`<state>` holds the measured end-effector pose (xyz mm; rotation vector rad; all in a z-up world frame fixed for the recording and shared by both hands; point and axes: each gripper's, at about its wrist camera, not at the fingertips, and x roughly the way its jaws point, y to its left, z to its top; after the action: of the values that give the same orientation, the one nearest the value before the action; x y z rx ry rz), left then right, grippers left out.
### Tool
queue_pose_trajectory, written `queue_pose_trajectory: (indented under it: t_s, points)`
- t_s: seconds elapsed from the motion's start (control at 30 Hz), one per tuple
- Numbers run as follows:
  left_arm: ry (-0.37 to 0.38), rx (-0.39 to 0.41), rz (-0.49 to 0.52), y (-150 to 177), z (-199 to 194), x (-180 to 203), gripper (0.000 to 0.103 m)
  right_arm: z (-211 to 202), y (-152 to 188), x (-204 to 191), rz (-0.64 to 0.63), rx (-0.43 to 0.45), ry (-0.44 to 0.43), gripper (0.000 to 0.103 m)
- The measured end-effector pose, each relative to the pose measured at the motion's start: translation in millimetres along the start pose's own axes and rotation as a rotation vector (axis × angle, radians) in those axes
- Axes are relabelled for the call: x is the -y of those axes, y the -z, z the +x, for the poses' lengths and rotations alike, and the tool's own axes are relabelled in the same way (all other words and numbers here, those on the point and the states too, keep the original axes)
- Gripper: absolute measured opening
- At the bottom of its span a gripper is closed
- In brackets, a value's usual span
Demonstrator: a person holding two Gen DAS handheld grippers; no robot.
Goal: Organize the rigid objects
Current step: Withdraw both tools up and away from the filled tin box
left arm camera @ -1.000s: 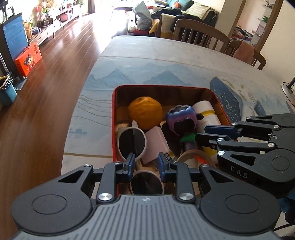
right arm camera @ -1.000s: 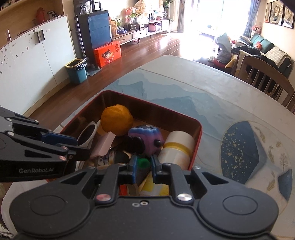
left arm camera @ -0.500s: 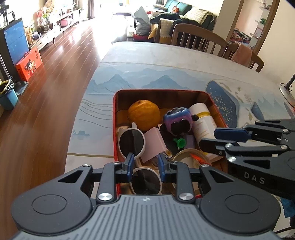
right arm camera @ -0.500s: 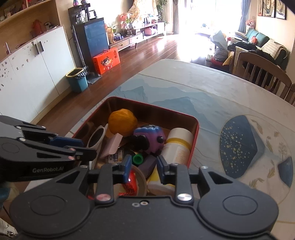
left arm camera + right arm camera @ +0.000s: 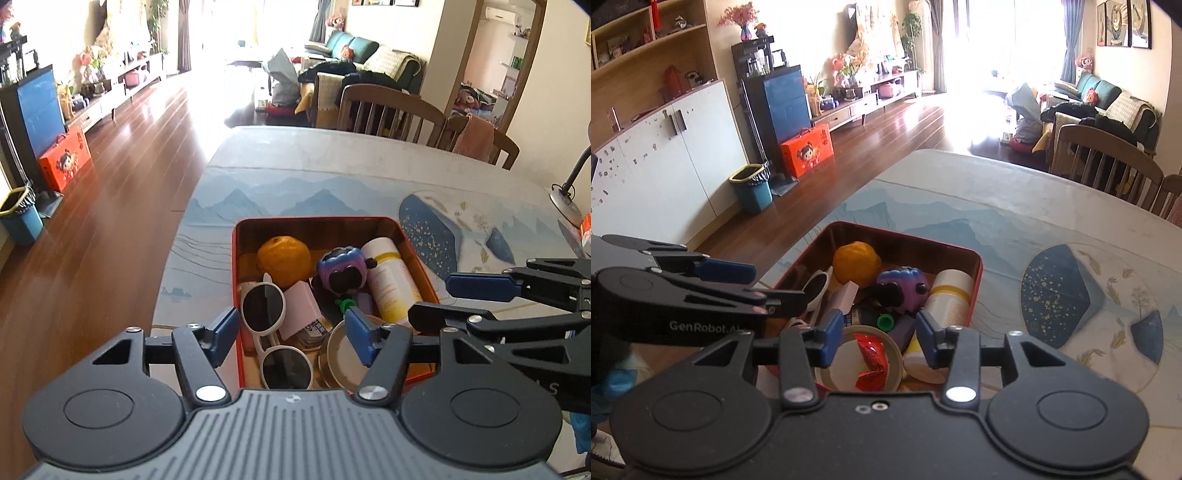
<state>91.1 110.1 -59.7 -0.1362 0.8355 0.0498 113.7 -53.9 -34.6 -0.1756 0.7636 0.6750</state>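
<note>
Over the red tin [image 5: 236, 280] at the near end of the table [image 5: 332, 173], I hold both grippers above the clutter with nothing in either. My left gripper [image 5: 291, 334] is spreading its jaws, and the white sunglasses [image 5: 275, 325] lie below the gap, untouched by the pads. My right gripper [image 5: 875, 334] is spreading too, above a round lid [image 5: 849, 363] with a red wrapper [image 5: 871, 360] lying on it.

The tin is full: an orange [image 5: 283, 260] at the far side, a purple toy [image 5: 341, 269] beside it, a white bottle [image 5: 391, 282] along the right wall, a pink box [image 5: 301, 306] against the sunglasses, a small green cap [image 5: 885, 321] low in the middle. By my reckoning a placing step has just closed, or a fresh pick is being chosen; the frames do not settle which.

Both grippers tilt down and forward, the right one's fingers crossing in from the side in the left view. A next pick would want one gripper to come down squarely on a single item, probably the sunglasses or the lid, without nudging its neighbours.
</note>
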Motion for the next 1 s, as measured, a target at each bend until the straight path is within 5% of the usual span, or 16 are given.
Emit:
queue_pose_trajectory:
  t_s: [0.67,1.0]
  points:
    - [-0.06,0.101,-0.027,18,-47,45,0.083,-74,27,30,0.031,0.149,-0.053,0.101]
    - [-0.067,0.138,-0.03,34,-65,67,0.1,-95,42,44,0.076,0.181,-0.023,0.103]
